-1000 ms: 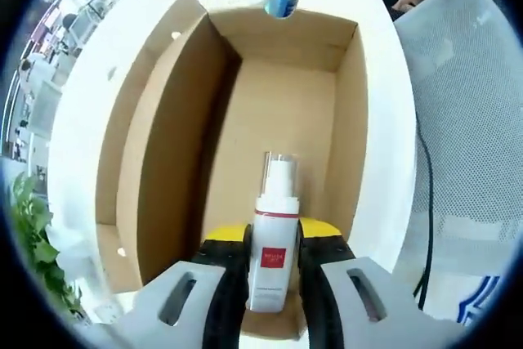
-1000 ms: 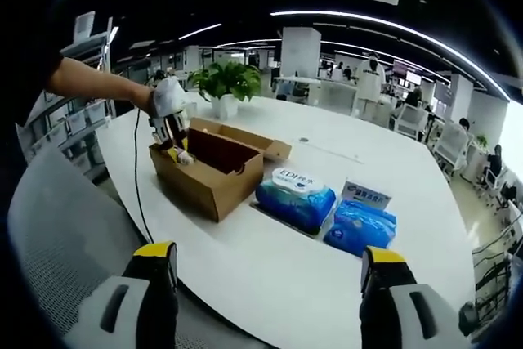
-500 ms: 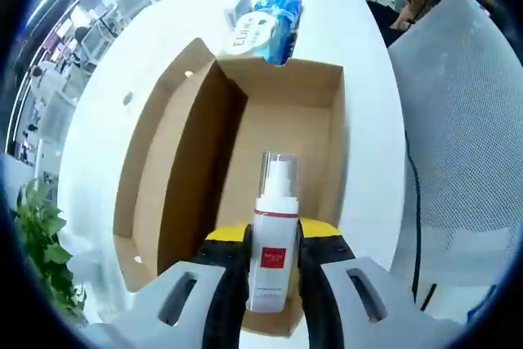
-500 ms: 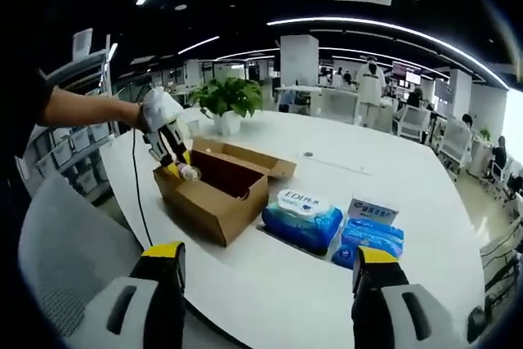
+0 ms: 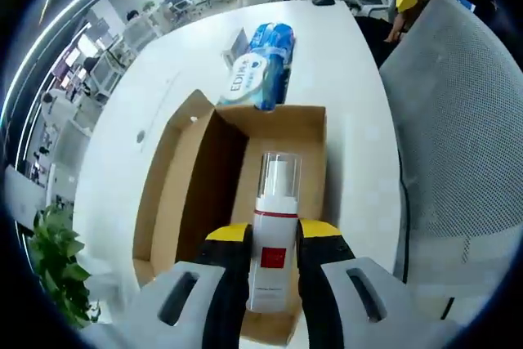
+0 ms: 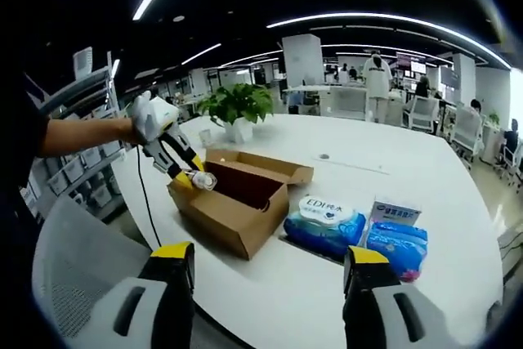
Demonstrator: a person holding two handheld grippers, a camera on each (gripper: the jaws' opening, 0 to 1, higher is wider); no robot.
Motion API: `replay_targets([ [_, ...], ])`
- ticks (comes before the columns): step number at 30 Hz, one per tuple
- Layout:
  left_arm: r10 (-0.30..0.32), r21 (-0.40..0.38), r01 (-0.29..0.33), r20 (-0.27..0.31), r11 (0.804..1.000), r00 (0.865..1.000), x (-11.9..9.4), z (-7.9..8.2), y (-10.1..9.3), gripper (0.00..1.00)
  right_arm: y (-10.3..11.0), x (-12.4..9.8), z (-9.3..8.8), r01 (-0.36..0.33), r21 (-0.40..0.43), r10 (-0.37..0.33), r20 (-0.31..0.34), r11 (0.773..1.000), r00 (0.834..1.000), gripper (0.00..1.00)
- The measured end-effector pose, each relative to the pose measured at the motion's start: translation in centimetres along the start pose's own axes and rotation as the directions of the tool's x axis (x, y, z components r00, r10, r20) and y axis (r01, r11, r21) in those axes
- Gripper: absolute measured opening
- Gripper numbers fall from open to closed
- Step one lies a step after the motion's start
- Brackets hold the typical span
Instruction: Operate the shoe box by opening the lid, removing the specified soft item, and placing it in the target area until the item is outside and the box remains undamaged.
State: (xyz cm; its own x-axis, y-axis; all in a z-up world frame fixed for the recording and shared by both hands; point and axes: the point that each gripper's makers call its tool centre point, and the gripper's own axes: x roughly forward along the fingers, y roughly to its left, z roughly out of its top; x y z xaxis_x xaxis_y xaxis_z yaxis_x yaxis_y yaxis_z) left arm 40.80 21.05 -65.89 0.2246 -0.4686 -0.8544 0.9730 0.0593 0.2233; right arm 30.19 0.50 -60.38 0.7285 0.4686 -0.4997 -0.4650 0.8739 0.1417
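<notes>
The spray bottle (image 5: pixel 273 234) is pinched between the jaws of the left gripper (image 5: pixel 272 271), above the near end of the open cardboard box (image 5: pixel 304 124). From the right gripper view, the bottle (image 6: pixel 201 179) is over the box's left end. The box stands on the white table (image 6: pixel 425 177). Two blue wipe packs (image 6: pixel 323 220) lie to its right. The right gripper (image 6: pixel 265 284) is near the table edge, jaws spread wide and holding nothing.

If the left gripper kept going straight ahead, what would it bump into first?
Probably the floor of the open shoe box. The left gripper, holding the spray bottle, points down into it, though depth is hard to judge.
</notes>
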Motion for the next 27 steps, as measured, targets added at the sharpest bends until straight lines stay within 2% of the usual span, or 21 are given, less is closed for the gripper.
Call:
replay_targets([
  [6, 0.01, 0.033, -0.011, 0.053, 0.999, 0.999, -0.4, 2.0, -0.7, 0.2, 1.0, 0.6, 0.7, -0.036, 0.025, 0.035, 0.019, 0.999, 0.999, 0.64],
  [10, 0.024, 0.055, -0.029, 0.09, 0.998, 0.996, -0.6, 3.4, -1.0, 0.2, 1.7, 1.1, 1.2, -0.056, 0.036, 0.055, 0.031, 0.998, 0.998, 0.64],
  [13, 0.028, 0.087, -0.042, 0.149, 0.995, 0.988, -0.9, 5.1, -1.6, 0.2, 2.3, 1.4, 1.6, -0.074, 0.043, 0.073, 0.039, 0.996, 0.997, 0.63],
  [17, 0.032, 0.118, -0.054, 0.182, 0.992, 0.983, -1.1, 6.5, -2.4, 0.2, 3.1, 1.9, 2.0, -0.092, 0.045, 0.09, 0.045, 0.995, 0.995, 0.59],
  [20, 0.031, 0.154, -0.068, 0.231, 0.986, 0.972, -1.3, 8.2, -3.3, 0.2, 3.8, 2.2, 2.4, -0.117, 0.062, 0.113, 0.057, 0.991, 0.992, 0.57],
  [27, 0.026, 0.217, -0.09, 0.282, 0.972, 0.959, -1.5, 10.7, -4.9, 0.2, 4.6, 2.5, 2.7, -0.144, 0.088, 0.138, 0.072, 0.986, 0.988, 0.54],
])
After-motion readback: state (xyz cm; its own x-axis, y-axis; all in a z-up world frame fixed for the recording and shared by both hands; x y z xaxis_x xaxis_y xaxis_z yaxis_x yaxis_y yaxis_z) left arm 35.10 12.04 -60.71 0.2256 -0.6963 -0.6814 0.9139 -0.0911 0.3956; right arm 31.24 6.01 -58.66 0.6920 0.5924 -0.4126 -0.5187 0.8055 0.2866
